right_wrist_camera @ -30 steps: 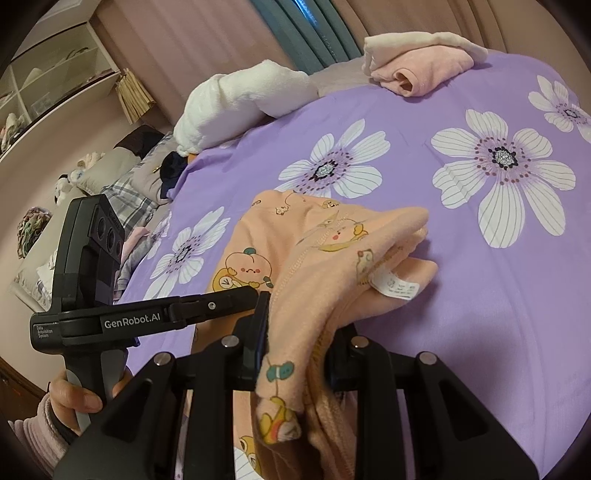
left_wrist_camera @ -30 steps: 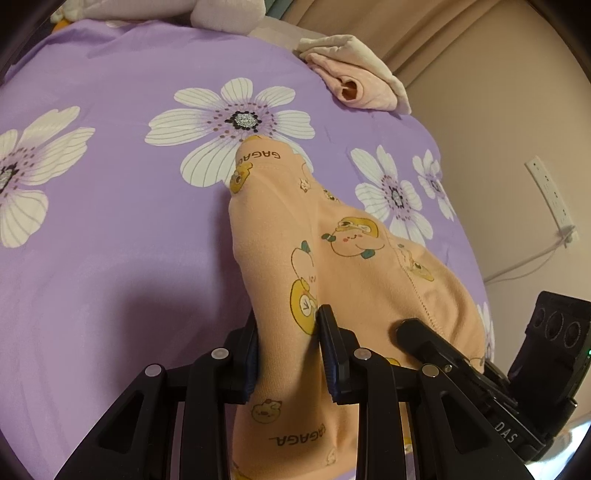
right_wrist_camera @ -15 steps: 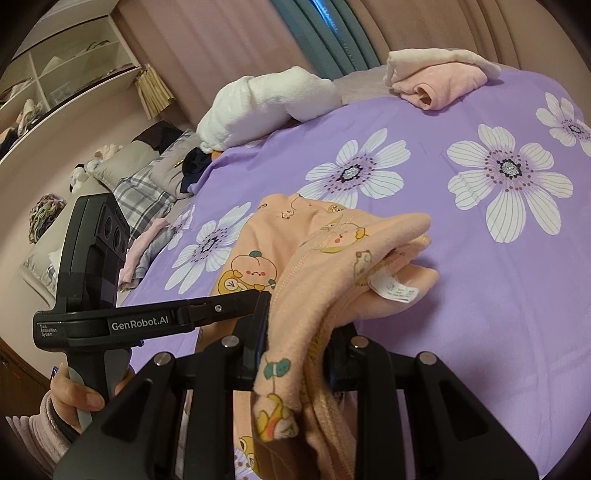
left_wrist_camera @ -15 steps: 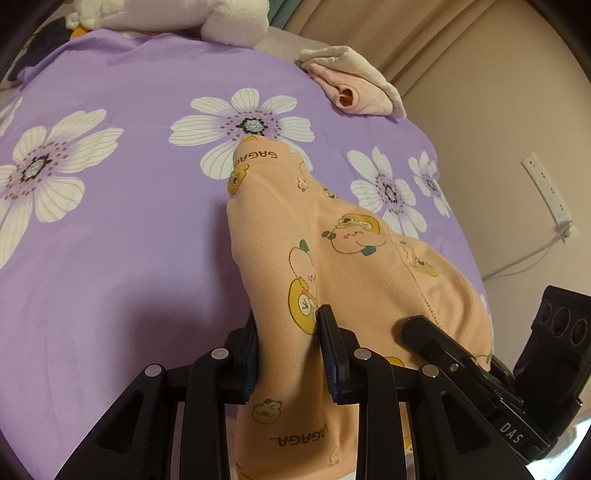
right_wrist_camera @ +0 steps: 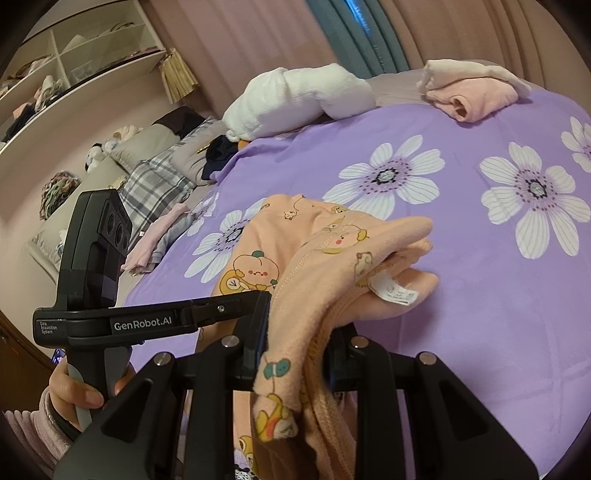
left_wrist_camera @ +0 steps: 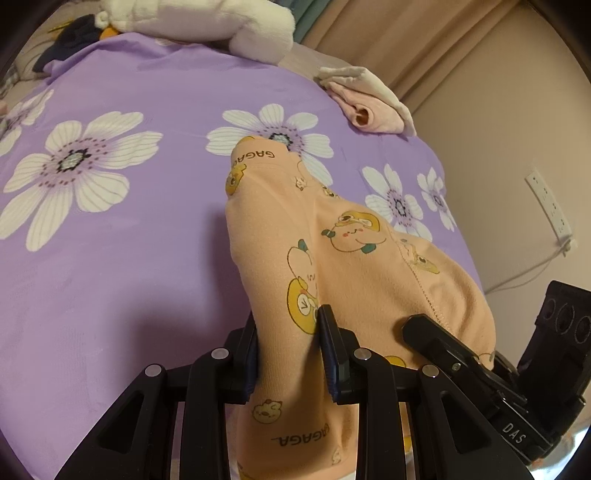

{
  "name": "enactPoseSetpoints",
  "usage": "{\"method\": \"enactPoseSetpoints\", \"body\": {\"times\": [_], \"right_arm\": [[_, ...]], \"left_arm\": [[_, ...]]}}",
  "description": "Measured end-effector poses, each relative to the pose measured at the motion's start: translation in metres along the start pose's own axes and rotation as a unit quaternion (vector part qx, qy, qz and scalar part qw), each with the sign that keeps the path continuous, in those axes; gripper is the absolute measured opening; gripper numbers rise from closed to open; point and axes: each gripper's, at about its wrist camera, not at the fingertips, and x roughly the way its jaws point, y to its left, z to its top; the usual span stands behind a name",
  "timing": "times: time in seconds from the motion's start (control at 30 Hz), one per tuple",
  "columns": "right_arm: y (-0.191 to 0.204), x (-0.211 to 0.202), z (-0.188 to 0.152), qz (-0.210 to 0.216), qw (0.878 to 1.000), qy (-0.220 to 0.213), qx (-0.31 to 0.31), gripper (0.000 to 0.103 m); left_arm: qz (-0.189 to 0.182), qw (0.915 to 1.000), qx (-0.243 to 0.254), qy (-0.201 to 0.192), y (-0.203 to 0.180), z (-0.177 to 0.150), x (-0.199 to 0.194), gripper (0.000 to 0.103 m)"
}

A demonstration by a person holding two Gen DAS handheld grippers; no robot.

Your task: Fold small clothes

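Now | left hand-held gripper (left_wrist_camera: 288,347) clamped on peach garment (left_wrist_camera: 332,258) | right hand-held gripper (right_wrist_camera: 295,354) clamped likewise, side by side

The left gripper (left_wrist_camera: 286,343) clamps a fold of the peach garment (left_wrist_camera: 354,266), lifted off the purple sheet (left_wrist_camera: 118,266). Just to its right, the right gripper (left_wrist_camera: 417,326) rests its tip against the same cloth. Far back lie a folded pink garment (left_wrist_camera: 369,107) and a white plush (left_wrist_camera: 207,22).

Both wrist views close, facing across purple bedspread (left_wrist_camera: 110,258); shared.
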Motion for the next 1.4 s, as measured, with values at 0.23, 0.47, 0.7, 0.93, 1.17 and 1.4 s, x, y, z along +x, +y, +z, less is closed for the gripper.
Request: {"method": "enactPoseSetpoints", "body": {"times": [0.23, 0.47, 0.7, 0.93, 1.17, 1.4], "right_arm": [[0.014, 0.011, 0.005, 0.009, 1.0, 0.01, -0.017, 0.025], [0.023, 0.021, 0.009, 0.022, 0.999, 0.018, -0.028, 0.025], [0.032, 0.033, 0.014, 0.031, 0.998, 0.027, -0.041, 0.025], [0.039, 0.043, 0.016, 0.036, 0.998, 0.035, -0.047, 0.025], [0.045, 0.052, 0.019, 0.039, 0.997, 0.042, -0.054, 0.025], [0.047, 0.059, 0.022, 0.038, 0.997, 0.046, -0.055, 0.025]], "left_arm": [[0.007, 0.9999, -0.008, -0.009, 0.011, -0.001, -0.012, 0.027], [0.016, 0.9996, -0.016, -0.017, 0.022, -0.003, -0.023, 0.027], [0.023, 0.9991, -0.025, -0.024, 0.033, -0.002, -0.03, 0.027], [0.025, 0.9985, -0.037, -0.03, 0.043, -0.002, -0.035, 0.027], [0.027, 0.9981, -0.045, -0.032, 0.051, 0.001, -0.036, 0.027], [0.029, 0.9981, -0.045, -0.032, 0.056, 0.005, -0.034, 0.027]]}}
